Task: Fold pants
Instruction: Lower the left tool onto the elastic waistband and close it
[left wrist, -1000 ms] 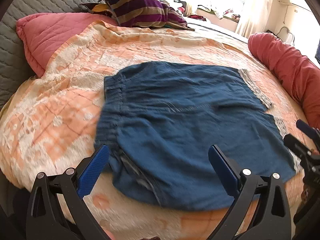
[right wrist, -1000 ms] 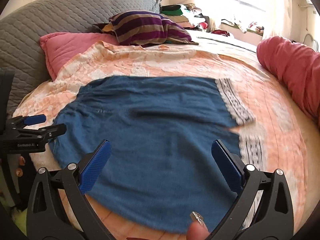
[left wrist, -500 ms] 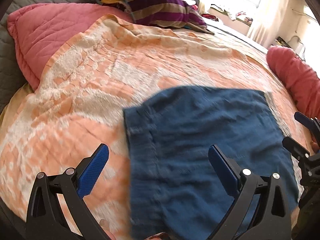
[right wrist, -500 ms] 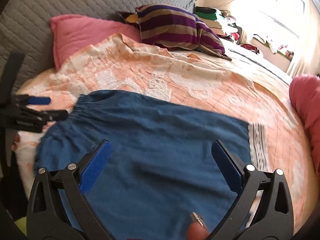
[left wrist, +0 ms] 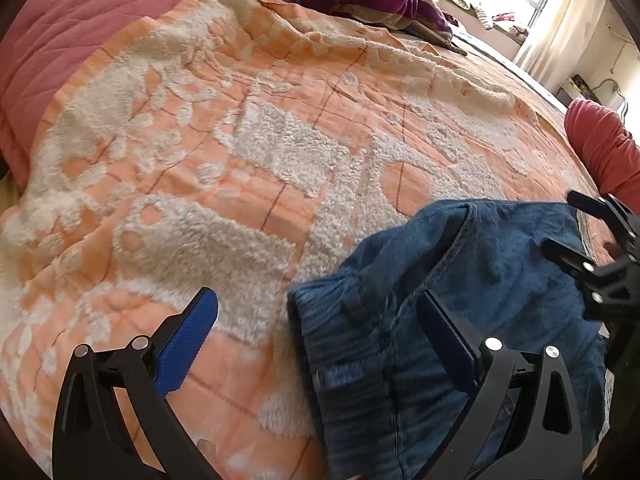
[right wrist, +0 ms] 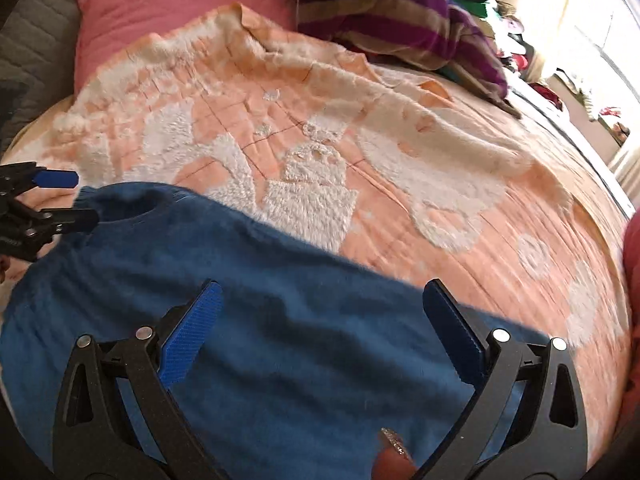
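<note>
Blue denim pants [right wrist: 304, 320] lie on the orange and white blanket [right wrist: 312, 184], with the elastic waistband [left wrist: 320, 328] at their left end. My left gripper [left wrist: 316, 304] is open low over the waistband corner, one blue pad over the blanket and the other over the denim. In the right wrist view the left gripper [right wrist: 86, 198] shows open beside that corner. My right gripper [right wrist: 322, 292] is open just above the pants' far edge. It also appears open at the right edge of the left wrist view as the right gripper [left wrist: 558, 220]. Neither grips cloth.
A pink pillow [right wrist: 172, 12] and a striped purple cushion [right wrist: 384, 16] lie at the head of the bed, against a grey quilted headboard [right wrist: 36, 32]. A red bolster [left wrist: 604, 148] lies along the right side. A fingertip [right wrist: 394, 460] shows at the bottom edge.
Both grippers have come down and forward, close over the pants. The left one has shifted toward the waistband corner. The pants now fill the bottom of both views.
</note>
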